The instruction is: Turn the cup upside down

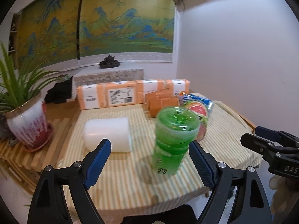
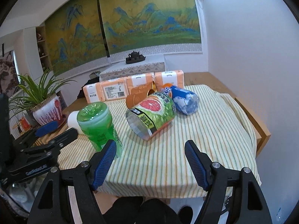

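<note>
1. The green cup [image 1: 174, 141] is stood on the striped cloth [image 1: 130, 177], near the front edge, maybe already flipped.
2. The left gripper [image 1: 149, 160] is held wide open with nothing in it; the cup is seen just in front, by its right finger.
3. The right gripper [image 2: 149, 160] is also held open and empty.
4. Bare cloth is left in front, while the snack bag [image 2: 151, 115] is lying close behind.

Wooden table [image 2: 260, 130], striped cloth [image 2: 186, 149], green cup [image 2: 99, 125] seemingly upside down
</note>
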`<act>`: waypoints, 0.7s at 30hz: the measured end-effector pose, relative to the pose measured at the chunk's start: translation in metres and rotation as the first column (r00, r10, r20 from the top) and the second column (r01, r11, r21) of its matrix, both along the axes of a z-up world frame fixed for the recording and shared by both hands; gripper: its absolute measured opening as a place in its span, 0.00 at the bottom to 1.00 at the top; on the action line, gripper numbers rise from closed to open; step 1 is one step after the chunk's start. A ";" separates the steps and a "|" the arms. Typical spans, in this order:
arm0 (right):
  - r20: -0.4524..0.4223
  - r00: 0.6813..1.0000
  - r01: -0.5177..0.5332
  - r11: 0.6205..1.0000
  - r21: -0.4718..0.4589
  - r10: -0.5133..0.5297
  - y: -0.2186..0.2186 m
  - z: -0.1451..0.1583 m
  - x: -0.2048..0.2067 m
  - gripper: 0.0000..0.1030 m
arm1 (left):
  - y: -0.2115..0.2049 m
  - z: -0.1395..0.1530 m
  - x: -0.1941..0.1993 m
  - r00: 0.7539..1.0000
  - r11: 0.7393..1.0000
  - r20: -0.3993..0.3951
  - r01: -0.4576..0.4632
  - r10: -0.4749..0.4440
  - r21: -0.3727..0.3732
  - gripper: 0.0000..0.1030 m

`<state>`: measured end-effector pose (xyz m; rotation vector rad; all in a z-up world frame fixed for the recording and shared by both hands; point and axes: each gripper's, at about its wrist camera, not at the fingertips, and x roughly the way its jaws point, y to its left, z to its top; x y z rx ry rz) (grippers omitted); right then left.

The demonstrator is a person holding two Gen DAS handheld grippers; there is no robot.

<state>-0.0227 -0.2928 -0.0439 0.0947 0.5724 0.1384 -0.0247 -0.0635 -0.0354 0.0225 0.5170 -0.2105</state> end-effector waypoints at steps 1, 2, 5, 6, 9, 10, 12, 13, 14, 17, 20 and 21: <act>0.006 1.000 0.000 1.000 -0.003 0.000 0.002 0.000 0.001 0.71 | 0.004 0.002 -0.002 1.000 1.000 -0.004 -0.016 0.016 0.002 0.85; 0.015 1.000 0.002 1.000 -0.008 -0.002 0.005 0.001 0.001 0.72 | 0.008 0.005 -0.005 0.999 0.999 -0.003 -0.036 0.036 0.004 0.85; 0.061 0.998 0.010 1.000 -0.027 -0.008 0.014 0.003 0.001 0.73 | 0.017 0.012 -0.013 0.997 0.997 0.020 -0.081 0.081 0.006 0.85; 0.072 0.997 0.013 0.999 -0.031 -0.010 0.016 0.004 0.001 0.74 | 0.020 0.013 -0.016 0.995 0.995 0.029 -0.095 0.095 0.006 0.85; 0.105 0.994 0.020 0.999 -0.041 -0.016 0.023 0.006 0.000 0.76 | 0.026 0.021 -0.026 0.989 0.991 0.063 -0.135 0.135 0.005 0.92; 0.115 0.993 0.021 0.999 -0.041 -0.016 0.025 0.006 0.000 0.76 | 0.029 0.024 -0.030 0.986 0.989 0.073 -0.149 0.148 0.002 0.95; 0.131 0.991 0.019 0.999 -0.045 -0.013 0.030 0.008 -0.001 0.77 | 0.032 0.028 -0.035 0.983 0.987 0.085 -0.163 0.163 0.000 0.95; 0.138 0.990 0.018 0.998 -0.053 -0.010 0.033 0.009 -0.001 0.77 | 0.034 0.030 -0.039 0.980 0.984 0.094 -0.175 0.174 0.003 0.95; 0.145 0.989 0.017 0.998 -0.062 -0.008 0.036 0.011 -0.001 0.77 | 0.034 0.031 -0.040 0.979 0.984 0.099 -0.181 0.179 0.006 0.95; 0.173 0.985 0.013 0.996 -0.083 0.002 0.043 0.014 -0.005 0.78 | 0.040 0.036 -0.046 0.974 0.980 0.112 -0.200 0.198 0.006 0.95; 0.189 0.982 -0.001 0.995 -0.097 0.019 0.049 0.017 -0.009 0.78 | 0.047 0.040 -0.048 0.971 0.977 0.109 -0.214 0.215 -0.019 0.95; 0.195 0.980 -0.008 0.995 -0.100 0.027 0.051 0.018 -0.010 0.78 | 0.049 0.041 -0.048 0.969 0.975 0.108 -0.220 0.221 -0.024 0.96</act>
